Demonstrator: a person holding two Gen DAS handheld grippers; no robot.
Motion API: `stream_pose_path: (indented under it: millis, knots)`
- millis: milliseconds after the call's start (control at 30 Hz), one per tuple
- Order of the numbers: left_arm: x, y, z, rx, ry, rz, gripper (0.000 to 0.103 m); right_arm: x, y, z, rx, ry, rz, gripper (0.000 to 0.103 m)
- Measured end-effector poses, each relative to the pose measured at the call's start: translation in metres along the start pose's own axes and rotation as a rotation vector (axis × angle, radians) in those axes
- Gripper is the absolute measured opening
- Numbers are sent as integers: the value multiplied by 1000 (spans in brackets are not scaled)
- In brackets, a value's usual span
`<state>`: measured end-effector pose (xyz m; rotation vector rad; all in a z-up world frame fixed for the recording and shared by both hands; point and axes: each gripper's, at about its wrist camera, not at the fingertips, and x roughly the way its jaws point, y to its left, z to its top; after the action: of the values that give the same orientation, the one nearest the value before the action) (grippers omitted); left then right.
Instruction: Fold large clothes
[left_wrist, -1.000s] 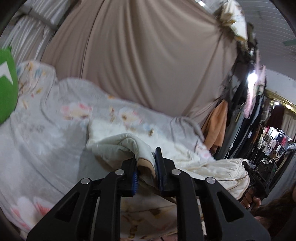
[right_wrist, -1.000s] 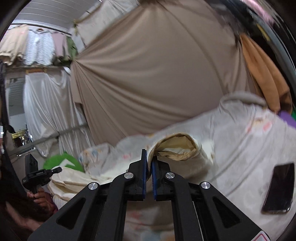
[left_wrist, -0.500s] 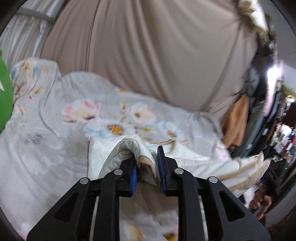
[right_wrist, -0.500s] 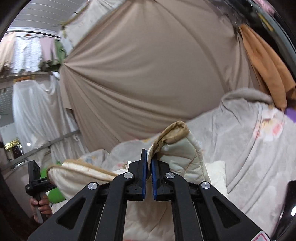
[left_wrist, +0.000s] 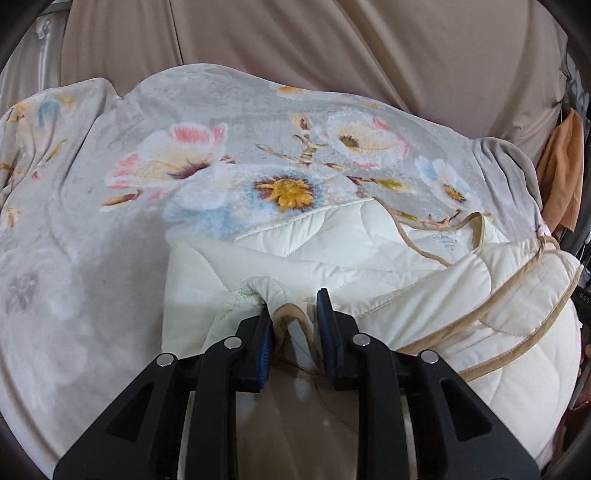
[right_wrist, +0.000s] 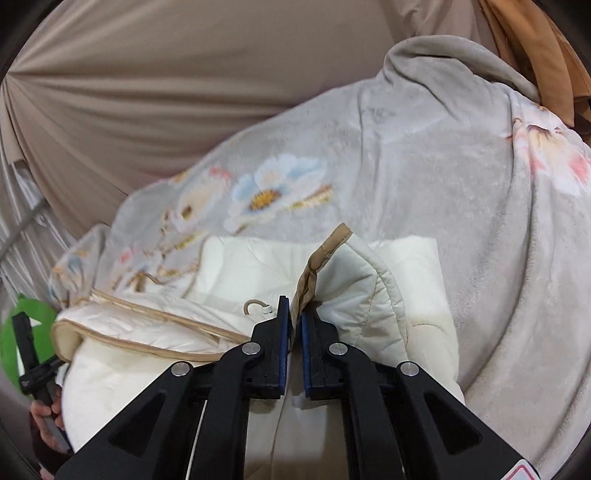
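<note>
Since a second ago the cream quilted jacket (left_wrist: 388, 254) has been carried forward and brought down, so its folded-over upper layer now lies over the part already spread on the grey floral blanket (left_wrist: 110, 221), where before it hung lifted between the two tools. The left gripper (left_wrist: 294, 314) is clamped narrowly on a bunched, tan-piped edge of the jacket, fabric filling the gap between its blue pads. The right gripper (right_wrist: 291, 314) is nearly closed, pinching a tan-trimmed corner that stands up above its fingertips. Behind the blanket hangs a beige draped cloth (left_wrist: 332, 48); orange fabric (right_wrist: 535, 48) hangs at the right, and a green object (right_wrist: 14, 343) shows at the right-wrist view's left edge.
</note>
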<state>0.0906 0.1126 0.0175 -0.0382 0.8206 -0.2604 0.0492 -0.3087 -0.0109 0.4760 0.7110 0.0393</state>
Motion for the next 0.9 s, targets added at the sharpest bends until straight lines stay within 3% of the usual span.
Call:
stream_pose_path:
  millis: [133,200,300,333,367,400,433,500,567,633,700,800,833,900]
  knots:
    - [10,1,-2,-10,-32,-9,24,11,2,-4,-30,11,-28,3]
    - [8,3,0,-30,-39,-29,25,9,-2,-3,-18,7,-2,6]
    - [-23,11,4,-76,-68,-85,33,-19,-10,0,45,-58,70,20]
    - [-46,14,5,-83,-115,-103,36,-37,-11,0,60,-110,96,35]
    - [-72,14,6,-79,-170,-112,47,-57,-8,1,64,-172,114,43]
    - [-98,13,7,-68,-237,-97,56,-74,-4,2,55,-224,130,44]
    - [-121,11,7,-54,-308,-73,72,-93,5,2,28,-275,152,44]
    - [-162,-4,14,2,-423,-55,75,-116,33,7,-66,-323,191,44]
    - [-180,-29,24,73,-450,-103,75,-120,77,11,-193,-310,243,44]
    - [-177,-63,34,155,-443,-159,75,-107,125,12,-309,-262,296,43]
    - [-150,-103,41,258,-374,-178,75,-80,167,8,-425,-182,328,36]
    - [-81,-142,40,376,-223,-117,75,-24,204,-8,-569,-46,274,25]
    - [-59,-144,37,392,-178,-91,75,-3,205,-13,-598,6,236,17]
    - [-14,-140,34,402,-94,-26,71,32,193,-18,-600,103,176,14]
